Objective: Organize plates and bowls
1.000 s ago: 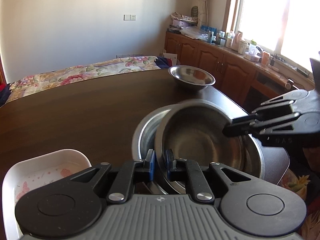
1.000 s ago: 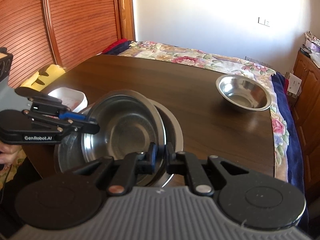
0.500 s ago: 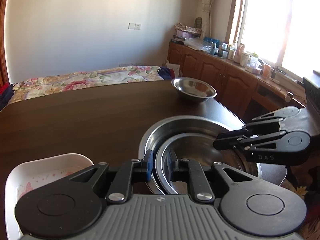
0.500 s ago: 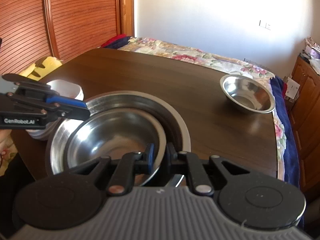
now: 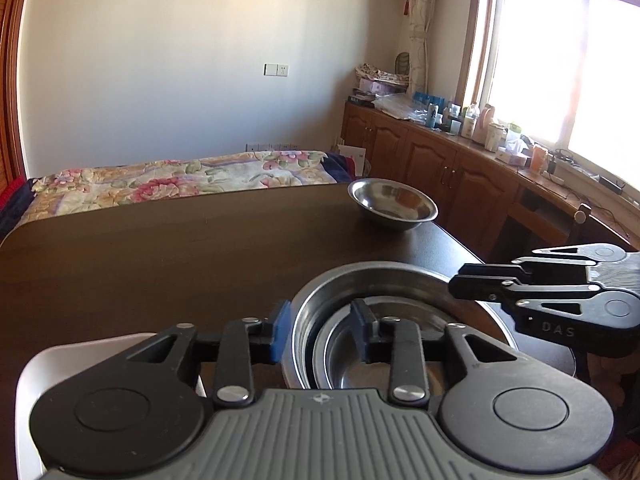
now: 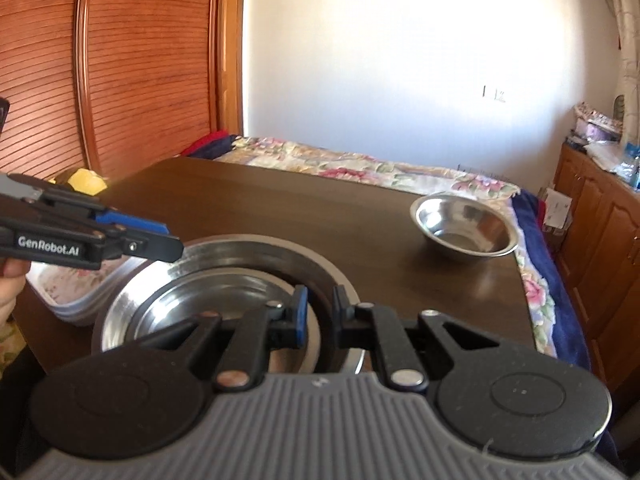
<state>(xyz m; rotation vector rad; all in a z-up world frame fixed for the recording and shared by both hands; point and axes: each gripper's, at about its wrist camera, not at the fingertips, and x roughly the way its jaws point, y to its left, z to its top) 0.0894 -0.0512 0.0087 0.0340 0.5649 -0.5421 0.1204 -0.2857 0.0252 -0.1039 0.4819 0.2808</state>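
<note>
The smaller bowl [image 5: 360,356] sits nested in the large bowl [image 5: 384,276]; both grippers' jaws are apart. Lift the left gripper [image 5: 322,330] and right gripper [image 6: 318,314] straight up, avoiding rim snags.

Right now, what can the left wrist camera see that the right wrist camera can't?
Only the left wrist view shows the window. Only the right wrist view shows the wooden slatted door and a yellow thing. Both show the nested steel bowls, the far bowl, the white dish, the bed and both open grippers, left and right.
</note>
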